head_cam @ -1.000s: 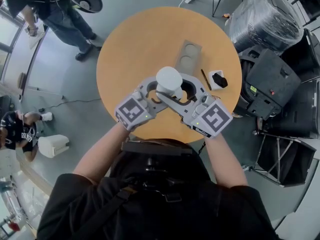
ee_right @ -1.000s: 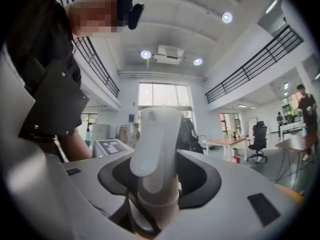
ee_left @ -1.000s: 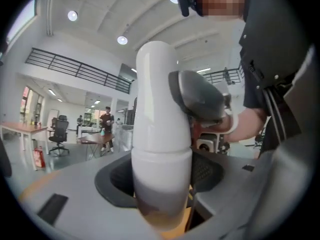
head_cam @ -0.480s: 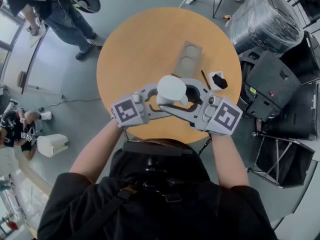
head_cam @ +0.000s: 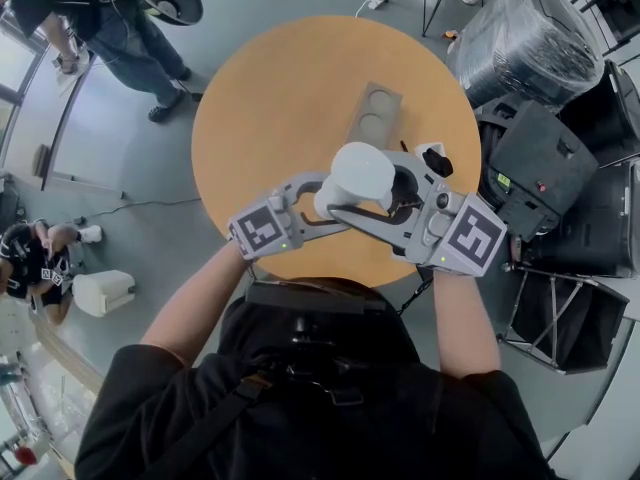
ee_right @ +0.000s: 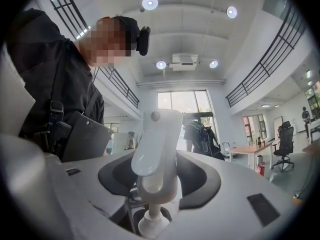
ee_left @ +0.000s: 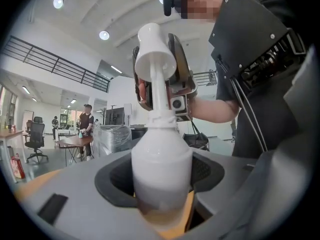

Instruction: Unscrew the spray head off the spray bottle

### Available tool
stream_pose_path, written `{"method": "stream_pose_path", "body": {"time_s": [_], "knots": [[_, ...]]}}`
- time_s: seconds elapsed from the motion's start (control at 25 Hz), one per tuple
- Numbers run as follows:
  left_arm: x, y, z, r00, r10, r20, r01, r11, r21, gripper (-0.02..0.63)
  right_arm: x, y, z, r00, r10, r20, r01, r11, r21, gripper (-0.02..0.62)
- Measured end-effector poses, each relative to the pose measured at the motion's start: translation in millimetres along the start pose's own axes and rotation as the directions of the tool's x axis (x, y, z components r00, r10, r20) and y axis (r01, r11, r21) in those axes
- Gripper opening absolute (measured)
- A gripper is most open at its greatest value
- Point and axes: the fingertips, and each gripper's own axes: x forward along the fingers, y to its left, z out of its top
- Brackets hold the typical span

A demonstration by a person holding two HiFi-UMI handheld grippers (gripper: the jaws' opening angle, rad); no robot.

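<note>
One round wooden table (head_cam: 280, 98) stands on grey floor (head_cam: 120, 158) beneath the bottle (head_cam: 360, 173).

spray bottle (ee_left: 161, 164): white, upright, gripped by my left gripper (ee_left: 162, 204), threaded neck bare
spray head (ee_right: 155, 149): white, off the neck, held above it in my right gripper (ee_right: 152, 199)
dip tube (ee_left: 158, 91): runs from head down into neck

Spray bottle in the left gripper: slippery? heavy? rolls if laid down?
Likely slippery: the spray bottle looks smooth, round and glossy. Probably light plastic, though its fill level can't be seen. Its round body could roll if laid on its side.
</note>
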Motion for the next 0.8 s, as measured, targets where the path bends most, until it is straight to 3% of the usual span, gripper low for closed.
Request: {"method": "stream_pose_path", "body": {"time_s": [0.4, 0.56, 0.8], "knots": [[-1.7, 7.1, -31.5, 0.998, 0.064, -0.021, -0.064, 0.998, -0.024, 0.302, -15.4, -2.3, 21.1, 0.999, -0.027, 0.046, 0.027, 1.000, -0.008, 0.234], [-10.4, 18.3, -46.5, 0.988, 0.153, -0.027, -0.153, 0.988, -0.006, 0.302, -17.4, -5.2, 26.3, 0.997, -0.035, 0.067, 0.038, 0.998, -0.044, 0.234], [-13.5, 26.5, -48.8, 0.980, 0.199, -0.012, -0.199, 0.980, 0.003, 0.302, -28.9, -20.2, -3.6, 0.997, -0.076, -0.029, 0.076, 0.997, 0.012, 0.234]]}}
